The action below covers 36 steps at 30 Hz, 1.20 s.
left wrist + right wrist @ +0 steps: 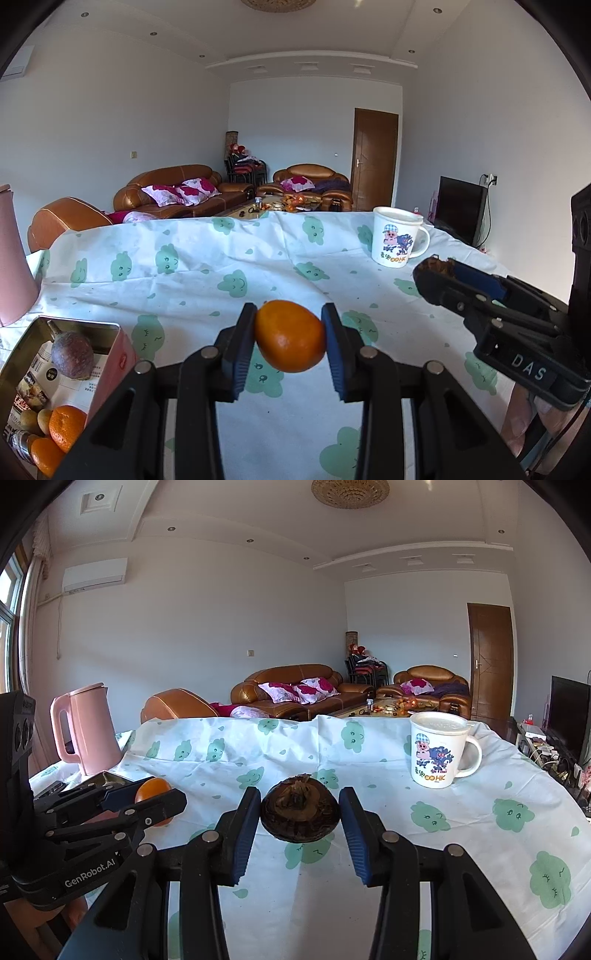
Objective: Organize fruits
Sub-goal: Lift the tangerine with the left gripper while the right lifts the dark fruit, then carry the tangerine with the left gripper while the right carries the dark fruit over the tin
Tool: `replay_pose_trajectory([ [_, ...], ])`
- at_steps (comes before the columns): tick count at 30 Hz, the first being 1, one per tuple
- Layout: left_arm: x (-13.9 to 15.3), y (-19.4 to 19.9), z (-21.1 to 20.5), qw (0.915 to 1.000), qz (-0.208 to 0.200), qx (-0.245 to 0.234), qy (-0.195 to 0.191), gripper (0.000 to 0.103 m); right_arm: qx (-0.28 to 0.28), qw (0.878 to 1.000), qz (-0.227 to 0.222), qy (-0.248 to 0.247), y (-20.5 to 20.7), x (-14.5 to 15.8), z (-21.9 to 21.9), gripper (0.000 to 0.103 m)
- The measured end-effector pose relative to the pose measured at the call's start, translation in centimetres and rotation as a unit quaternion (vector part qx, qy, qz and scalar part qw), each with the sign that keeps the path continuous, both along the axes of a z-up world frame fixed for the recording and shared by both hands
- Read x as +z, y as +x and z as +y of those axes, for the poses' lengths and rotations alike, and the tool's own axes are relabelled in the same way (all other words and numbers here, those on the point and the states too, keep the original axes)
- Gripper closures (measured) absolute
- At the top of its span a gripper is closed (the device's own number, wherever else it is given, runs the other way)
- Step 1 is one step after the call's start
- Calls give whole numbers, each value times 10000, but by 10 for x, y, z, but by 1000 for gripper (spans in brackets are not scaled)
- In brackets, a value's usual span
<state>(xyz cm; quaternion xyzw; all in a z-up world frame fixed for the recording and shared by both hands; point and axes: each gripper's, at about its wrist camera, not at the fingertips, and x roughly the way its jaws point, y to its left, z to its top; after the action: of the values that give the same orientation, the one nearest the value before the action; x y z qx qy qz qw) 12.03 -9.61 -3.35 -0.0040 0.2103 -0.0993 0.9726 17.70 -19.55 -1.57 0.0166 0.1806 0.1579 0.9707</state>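
Note:
My left gripper [290, 334] is shut on an orange mandarin [290, 336] and holds it above the cloud-print tablecloth [192, 280]. The mandarin also shows in the right wrist view [153, 790], in the left gripper [162, 797]. My right gripper [300, 816] is shut on a dark brown round fruit [300, 814], held above the cloth. In the left wrist view the right gripper [437, 271] is at the right with the brown fruit [434, 266] at its tip. An open pink tin [110, 363] at lower left holds a purple-brown fruit [72, 354], mandarins [66, 422] and small yellowish fruits [37, 421].
A white cartoon mug [437, 753] stands at the far right of the table and also shows in the left wrist view [397, 236]. A pink kettle [85, 727] stands at the far left beside the tin. Sofas, a door and a TV are beyond the table.

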Motion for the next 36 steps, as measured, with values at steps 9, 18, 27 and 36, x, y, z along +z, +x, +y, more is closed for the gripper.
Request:
replay_pose_trajectory([
  [9,0,-11,27,9998,51,178,22,66,365,9993,33,-92,-4,4,33,57],
  [18,8,-25,61,9989,-37,466,18,66,806,9966,30,-164,-4,12,77,57],
  [27,10,-32,92,9977,69,663,-83,66,1166,9927,-18,-314,-5,21,114,57],
  [36,6,-36,120,9958,199,888,-136,66,1457,9887,-5,-367,-1,26,146,57],
])
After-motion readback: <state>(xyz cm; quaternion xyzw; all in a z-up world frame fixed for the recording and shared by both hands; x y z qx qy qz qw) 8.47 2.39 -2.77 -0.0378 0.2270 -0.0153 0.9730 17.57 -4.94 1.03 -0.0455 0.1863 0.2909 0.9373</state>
